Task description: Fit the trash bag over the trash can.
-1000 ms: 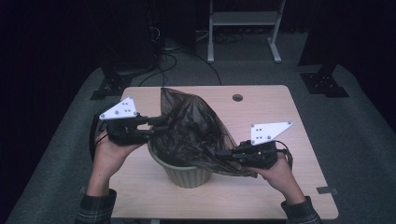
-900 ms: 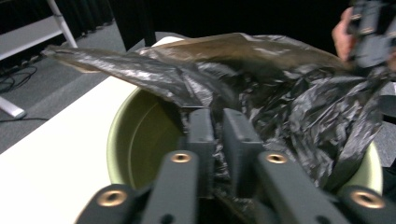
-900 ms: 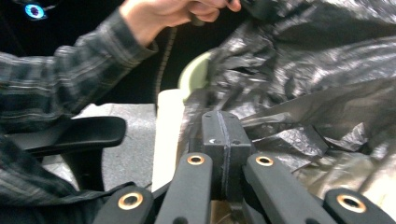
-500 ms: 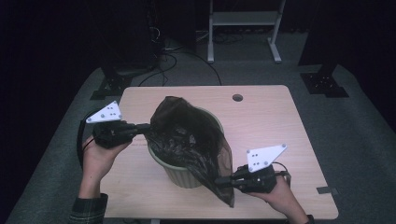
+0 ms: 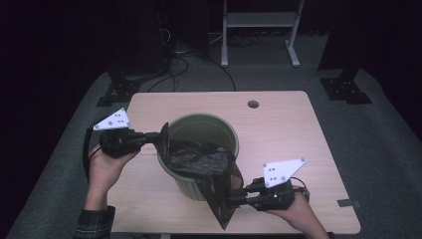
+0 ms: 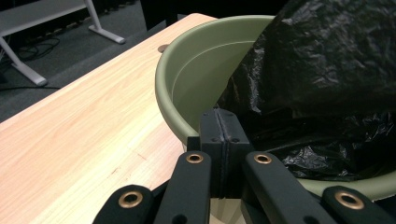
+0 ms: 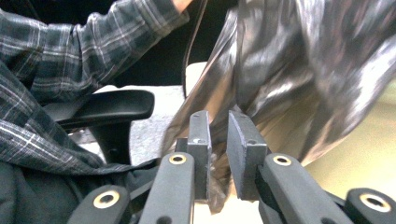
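Lining the green bin [image 5: 201, 130] with the black bag [image 5: 209, 167], by the look of it.

Your left gripper [image 5: 158, 135] is clamped tight on the bag's edge at the bin's left rim. The bag droops across the bin's mouth on the bench [image 5: 278, 124] and spills over its near wall. Your right gripper [image 5: 238, 195] has its jaws slightly parted with film between them; whether it grips is unclear. Next, likely pull the opening wide and over the rim.
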The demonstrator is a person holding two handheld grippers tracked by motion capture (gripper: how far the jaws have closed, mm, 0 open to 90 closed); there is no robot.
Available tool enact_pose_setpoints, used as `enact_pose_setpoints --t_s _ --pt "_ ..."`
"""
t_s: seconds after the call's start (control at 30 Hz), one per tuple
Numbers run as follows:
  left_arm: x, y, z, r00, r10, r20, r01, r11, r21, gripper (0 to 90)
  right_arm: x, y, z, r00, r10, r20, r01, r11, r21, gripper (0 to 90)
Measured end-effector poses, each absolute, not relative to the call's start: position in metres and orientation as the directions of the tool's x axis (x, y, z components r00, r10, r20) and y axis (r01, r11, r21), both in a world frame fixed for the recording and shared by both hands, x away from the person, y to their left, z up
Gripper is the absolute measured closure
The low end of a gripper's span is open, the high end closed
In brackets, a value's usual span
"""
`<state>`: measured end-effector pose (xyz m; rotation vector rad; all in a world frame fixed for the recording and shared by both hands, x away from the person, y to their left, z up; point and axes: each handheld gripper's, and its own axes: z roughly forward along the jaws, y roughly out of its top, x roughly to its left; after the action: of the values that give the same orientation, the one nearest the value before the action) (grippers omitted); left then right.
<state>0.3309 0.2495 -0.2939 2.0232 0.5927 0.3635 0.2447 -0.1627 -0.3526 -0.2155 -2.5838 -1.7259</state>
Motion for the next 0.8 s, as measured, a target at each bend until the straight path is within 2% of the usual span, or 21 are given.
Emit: enact_pose_setpoints --t_s 0.33,0.53,0.57,0.63,0.67,0.8 --pt "0.332 0.247 -0.295 0.842 0.539 0.007 0.263 -0.423 0.867 89.9 0.249 -0.184 -0.306 -0.973 0.231 -0.029 0.033 0.262 0.964 72.4" --pt "0.332 0.246 -0.296 0.848 0.53 0.0 0.264 -0.421 0.868 89.9 0.257 -0.173 -0.3 -0.962 0.262 -0.071 0.003 0.273 0.962 68.8" --pt "0.332 0.246 -0.296 0.85 0.527 -0.001 0.261 -0.42 0.869 89.9 0.259 -0.171 -0.301 -0.961 0.267 -0.071 0.006 0.278 0.96 71.6" --pt "0.331 0.246 -0.297 0.853 0.522 -0.002 0.255 -0.414 0.874 89.8 0.265 -0.165 -0.303 -0.961 0.267 -0.07 0.012 0.292 0.956 86.6" --pt "0.331 0.246 -0.296 0.851 0.525 -0.002 0.252 -0.405 0.879 82.3 0.268 -0.163 -0.304 -0.96 0.274 -0.067 0.017 0.293 0.956 90.0" --pt "0.327 0.249 -0.291 0.838 0.546 0.001 0.236 -0.365 0.9 47.7 0.284 -0.159 -0.307 -0.948 0.315 -0.045 0.053 0.297 0.953 90.0"
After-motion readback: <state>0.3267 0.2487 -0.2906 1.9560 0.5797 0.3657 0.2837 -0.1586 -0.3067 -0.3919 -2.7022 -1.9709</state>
